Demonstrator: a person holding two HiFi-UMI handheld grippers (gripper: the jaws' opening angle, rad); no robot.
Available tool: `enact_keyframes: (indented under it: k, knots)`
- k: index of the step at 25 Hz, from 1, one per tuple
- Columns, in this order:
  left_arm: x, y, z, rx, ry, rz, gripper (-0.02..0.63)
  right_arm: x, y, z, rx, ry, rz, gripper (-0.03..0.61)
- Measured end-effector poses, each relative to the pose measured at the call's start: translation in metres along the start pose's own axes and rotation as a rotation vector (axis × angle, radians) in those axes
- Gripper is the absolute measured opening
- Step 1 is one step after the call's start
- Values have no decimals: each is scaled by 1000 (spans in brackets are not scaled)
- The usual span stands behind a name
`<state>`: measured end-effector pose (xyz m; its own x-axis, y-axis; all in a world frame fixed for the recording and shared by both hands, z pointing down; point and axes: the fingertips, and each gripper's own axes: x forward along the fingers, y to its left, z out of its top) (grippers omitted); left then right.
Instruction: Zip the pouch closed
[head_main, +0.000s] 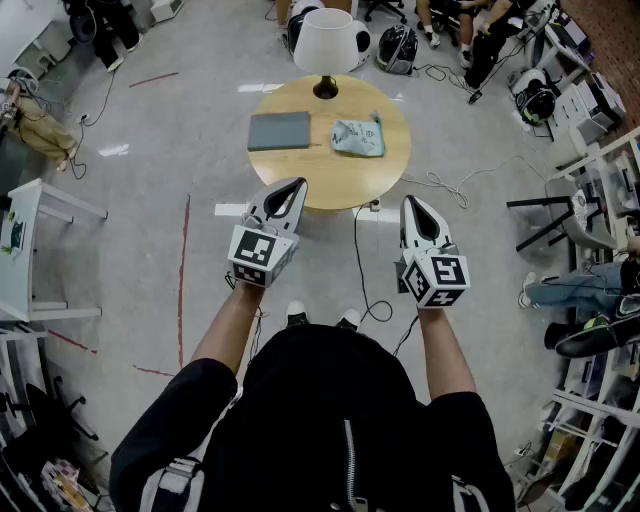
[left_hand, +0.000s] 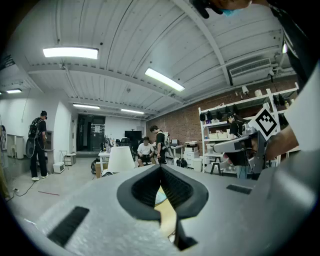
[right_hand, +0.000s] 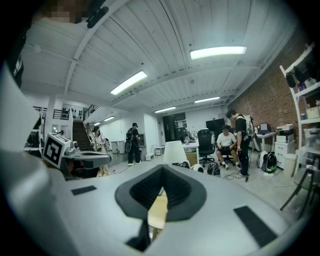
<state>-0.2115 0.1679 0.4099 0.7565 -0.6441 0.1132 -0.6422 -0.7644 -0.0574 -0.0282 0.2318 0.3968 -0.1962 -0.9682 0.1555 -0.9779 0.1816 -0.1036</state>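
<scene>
Two grippers in the head view, left gripper (head_main: 284, 198) and right gripper (head_main: 417, 213), short of a round table (head_main: 330, 192), pouch (head_main: 358, 137) toward its right edge, grey pad (head_main: 279, 130) beside it, lamp (head_main: 325, 42) at the far edge, left gripper view, jaws closed, empty, right gripper view, jaws closed, empty

The person wears a black short-sleeved top (head_main: 320, 420) with a zip (head_main: 349, 455) down the front and grey straps (head_main: 172, 485) at the shoulders. The left tongs (head_main: 297, 184) and right tongs (head_main: 411, 201) each have a pale grey shell, black ribbed pads (left_hand: 175, 192) and a cube (head_main: 258, 256) bearing black-and-white square markers.
</scene>
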Motion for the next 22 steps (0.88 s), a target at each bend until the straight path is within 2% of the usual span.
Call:
enact_keyframes:
  k: [3,7,16,22]
  knots:
    - [1,3,6,-23,8,7,-1,3,-1,-1,-19,5,2,5]
    - [7,-2,11,-20,-29,20,-2,0,-6,-3,-51,9,8,5]
    - [29,-42,5,0,1,23,0,-19,-32,-9,-55,36,60,5]
    - [33,-68,0,-12,22,68,0,-33,-50,-17,-44,47,104,5]
